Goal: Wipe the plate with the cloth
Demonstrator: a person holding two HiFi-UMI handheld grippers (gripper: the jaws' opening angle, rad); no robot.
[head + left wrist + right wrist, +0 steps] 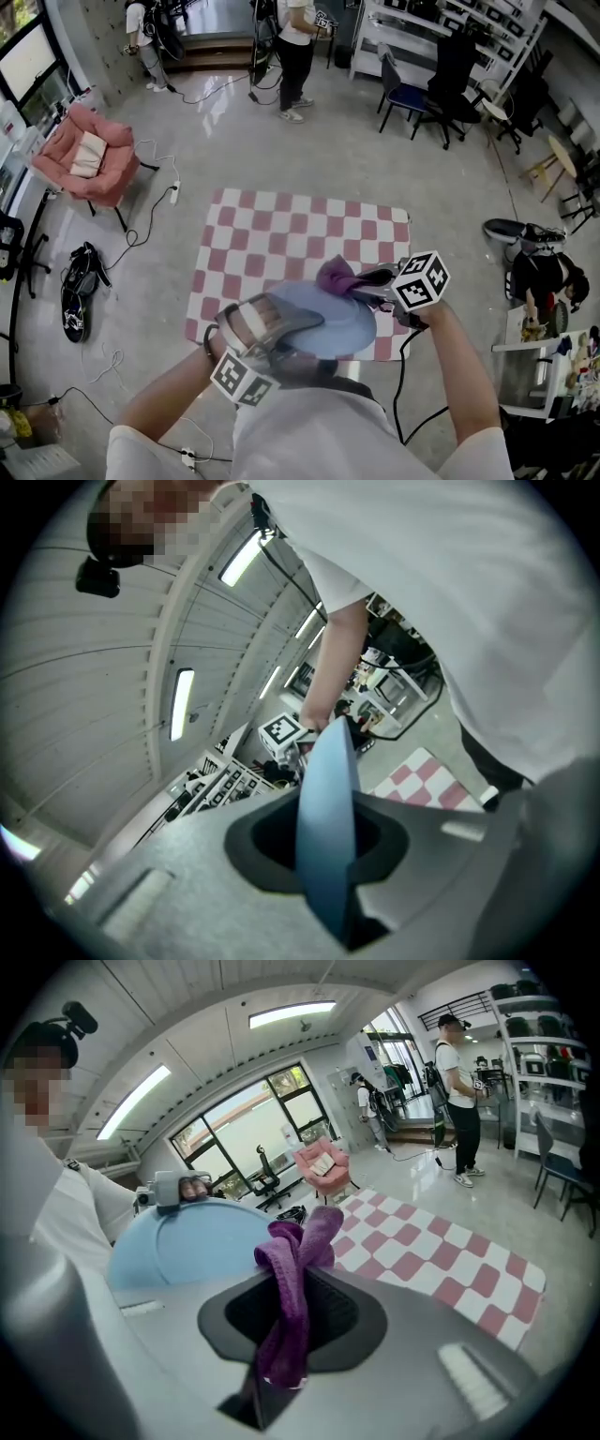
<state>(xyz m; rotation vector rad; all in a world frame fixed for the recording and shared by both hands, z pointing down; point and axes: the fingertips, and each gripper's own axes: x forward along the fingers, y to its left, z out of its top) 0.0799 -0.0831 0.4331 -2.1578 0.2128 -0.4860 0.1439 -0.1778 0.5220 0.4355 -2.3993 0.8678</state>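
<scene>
A light blue plate is held flat in the air over the near edge of the checked table. My left gripper is shut on the plate's near-left rim; in the left gripper view the plate stands edge-on between the jaws. My right gripper is shut on a purple cloth, which rests at the plate's far-right rim. In the right gripper view the cloth hangs bunched from the jaws, with the plate just left of it and the left gripper at the plate's far rim.
A red-and-white checked tablecloth covers the table below. A pink armchair stands at the left, office chairs at the back right, and people at the back. Cables and a bag lie on the floor.
</scene>
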